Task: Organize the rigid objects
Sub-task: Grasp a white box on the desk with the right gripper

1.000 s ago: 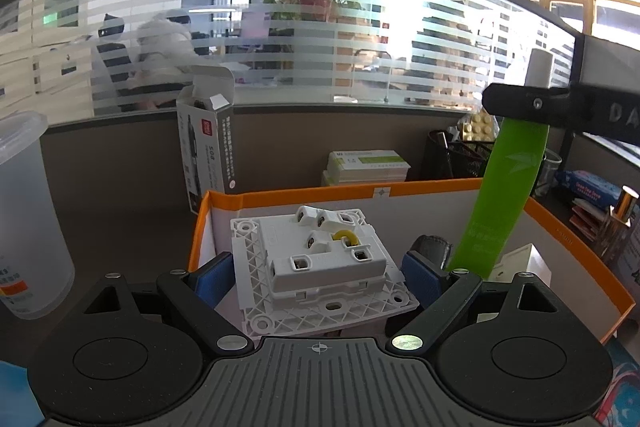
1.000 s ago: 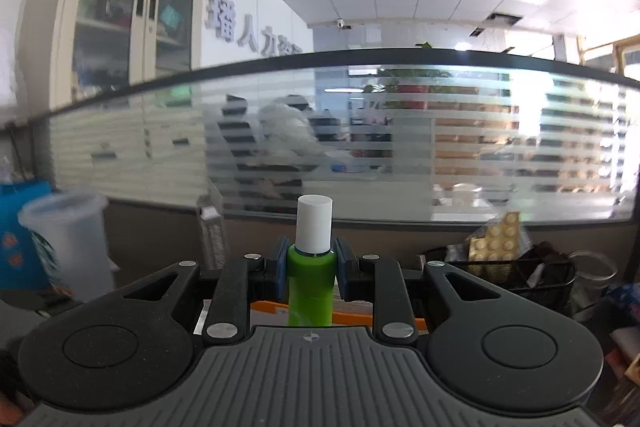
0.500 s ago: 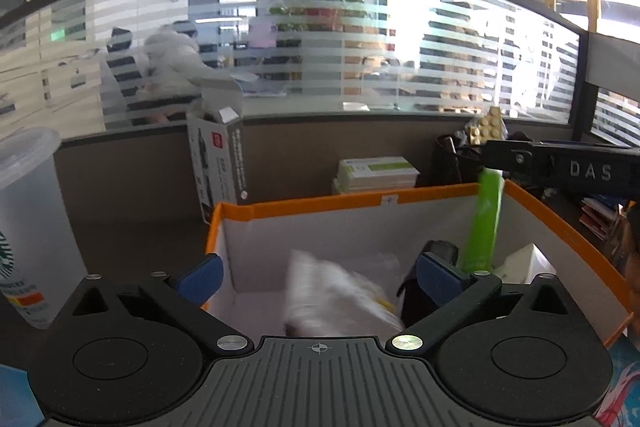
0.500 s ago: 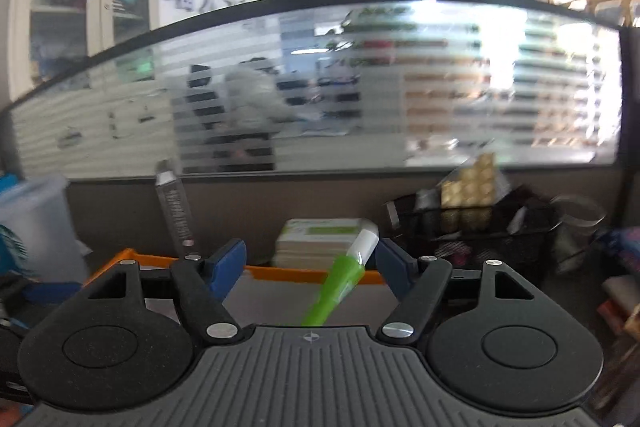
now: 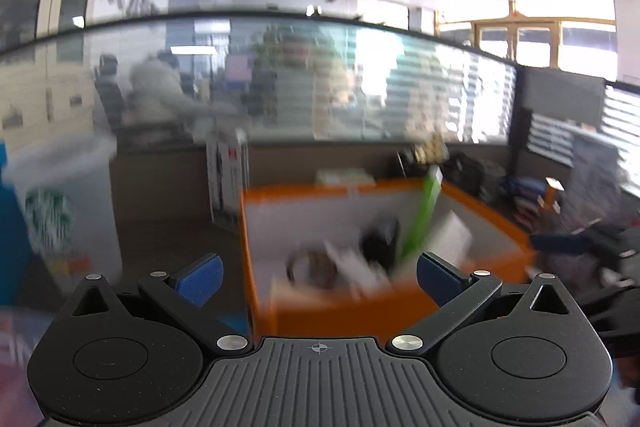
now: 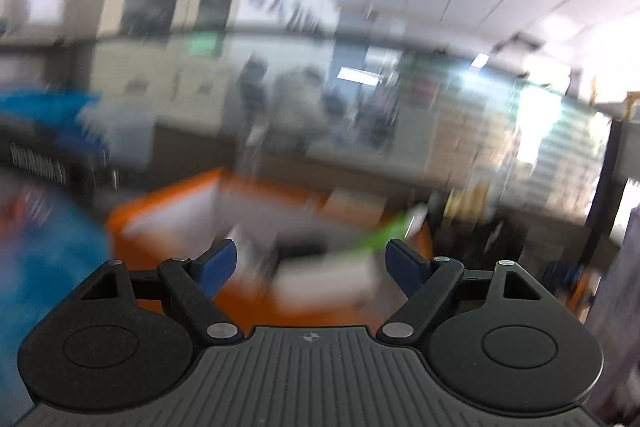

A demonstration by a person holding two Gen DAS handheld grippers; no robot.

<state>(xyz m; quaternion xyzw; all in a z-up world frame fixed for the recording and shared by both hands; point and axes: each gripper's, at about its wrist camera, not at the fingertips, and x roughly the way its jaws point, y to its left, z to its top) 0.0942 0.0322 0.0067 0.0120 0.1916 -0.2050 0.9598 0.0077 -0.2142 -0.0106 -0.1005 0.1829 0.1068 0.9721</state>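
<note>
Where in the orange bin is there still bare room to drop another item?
The bin's left part, by its left wall, looks bare. The middle and right are crowded: a dark ring, a white part, a black item, the leaning green tube, a white box. Blur hides detail.

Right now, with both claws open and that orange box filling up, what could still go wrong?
1. The green tube leans against the orange box wall with its top above the rim; it might tip out or topple.
2. Items inside lie piled loosely, so the next drop could land badly.
3. A plastic cup stands near the left gripper; a sideways swing might knock it. The right gripper has just been opening, empty.
</note>
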